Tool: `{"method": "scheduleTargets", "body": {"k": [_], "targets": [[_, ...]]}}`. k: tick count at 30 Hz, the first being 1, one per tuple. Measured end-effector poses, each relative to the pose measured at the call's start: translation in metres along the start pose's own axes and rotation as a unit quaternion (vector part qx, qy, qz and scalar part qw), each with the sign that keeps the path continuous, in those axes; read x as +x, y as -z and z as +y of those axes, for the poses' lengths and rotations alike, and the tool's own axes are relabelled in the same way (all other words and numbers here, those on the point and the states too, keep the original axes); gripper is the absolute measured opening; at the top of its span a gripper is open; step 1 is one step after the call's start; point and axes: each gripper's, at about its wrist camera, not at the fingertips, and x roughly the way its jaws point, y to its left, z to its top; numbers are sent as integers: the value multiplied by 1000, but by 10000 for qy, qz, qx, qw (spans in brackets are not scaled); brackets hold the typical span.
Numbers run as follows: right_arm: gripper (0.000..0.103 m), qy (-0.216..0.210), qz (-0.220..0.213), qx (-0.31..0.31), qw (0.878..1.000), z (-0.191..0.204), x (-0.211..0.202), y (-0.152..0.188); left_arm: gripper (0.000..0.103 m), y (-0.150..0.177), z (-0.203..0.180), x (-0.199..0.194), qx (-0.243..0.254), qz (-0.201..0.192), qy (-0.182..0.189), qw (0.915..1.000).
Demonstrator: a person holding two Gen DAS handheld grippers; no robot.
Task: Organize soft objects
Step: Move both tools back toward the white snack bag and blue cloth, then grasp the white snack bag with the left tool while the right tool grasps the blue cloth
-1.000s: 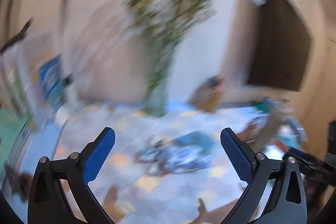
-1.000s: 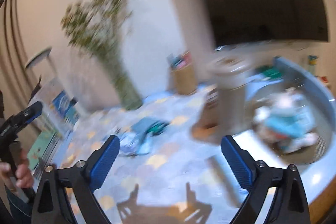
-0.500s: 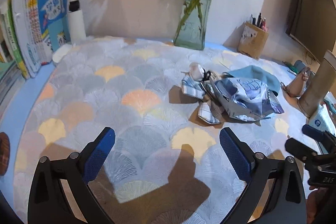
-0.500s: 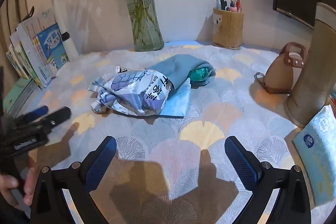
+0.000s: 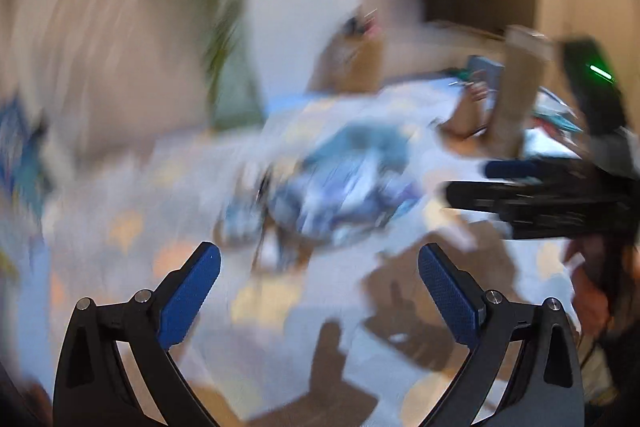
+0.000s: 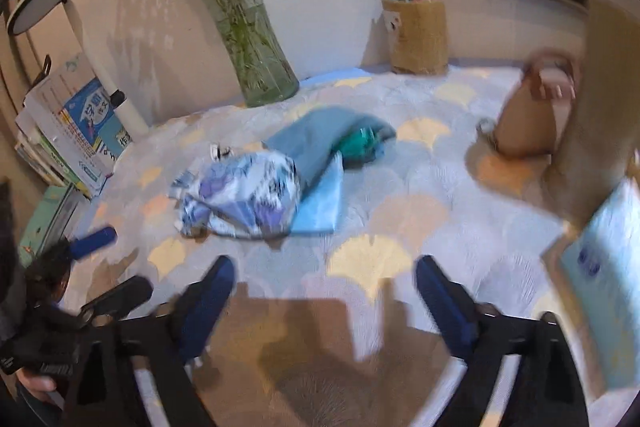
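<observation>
A heap of soft things lies mid-table: a blue-and-white printed cloth bag [image 6: 244, 199], a grey-blue folded cloth [image 6: 316, 139] over a teal item [image 6: 358, 143], and a light blue sheet [image 6: 322, 203]. In the blurred left wrist view the heap [image 5: 340, 183] lies ahead of my left gripper [image 5: 320, 267], which is open and empty. My right gripper [image 6: 324, 283] is open and empty, short of the heap. The left gripper also shows at the right wrist view's lower left [image 6: 100, 267]; the right gripper shows at the left wrist view's right [image 5: 500, 183].
A glass vase of green stems [image 6: 260, 67] and a woven pen holder [image 6: 418, 35] stand at the back. Books [image 6: 72, 131] and a white lamp [image 6: 40, 3] are left. A small tan bag [image 6: 532, 115], a tall beige cylinder [image 6: 600, 87] and a tissue pack [image 6: 600, 259] are right.
Both grippers stay open. The left wrist view has swung and blurred, with the heap now closer ahead. The right gripper has moved a little nearer the heap.
</observation>
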Motion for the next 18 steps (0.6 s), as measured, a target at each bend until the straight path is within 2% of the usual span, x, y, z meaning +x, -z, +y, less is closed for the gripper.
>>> {"method": "scheduleTargets", "body": {"k": [2,4,7,11,13,14,15,16,17,18], "targets": [[80,47,-3,-61,10000,0,2,-23,100,-24,-10,4,430,-50,70,9990],[78,108,46,-219,9997,-1,10,-42,99,-39,-15,24,815,142,162,9964],[78,333,88,-697,9970,6,25,-60,99,-46,-14,57,1081,438,201,9930],[78,386,333,-1019,9935,12,51,-82,97,-45,-6,96,1081,813,335,9902],[64,380,452,-1143,9917,15,62,-84,82,-42,-4,108,962,958,628,9888],[60,405,547,-1230,9901,18,69,-84,76,-41,-3,109,861,963,771,9886],[50,425,618,-1296,9887,19,74,-82,70,-39,-3,108,804,952,848,9886],[40,439,702,-1359,9873,20,79,-80,58,-39,-4,107,737,941,945,9883],[35,455,717,-1372,9869,20,82,-80,40,-38,-5,105,722,866,856,9899],[21,484,679,-1369,9871,19,82,-78,39,-38,-6,104,712,862,802,9905]]}}
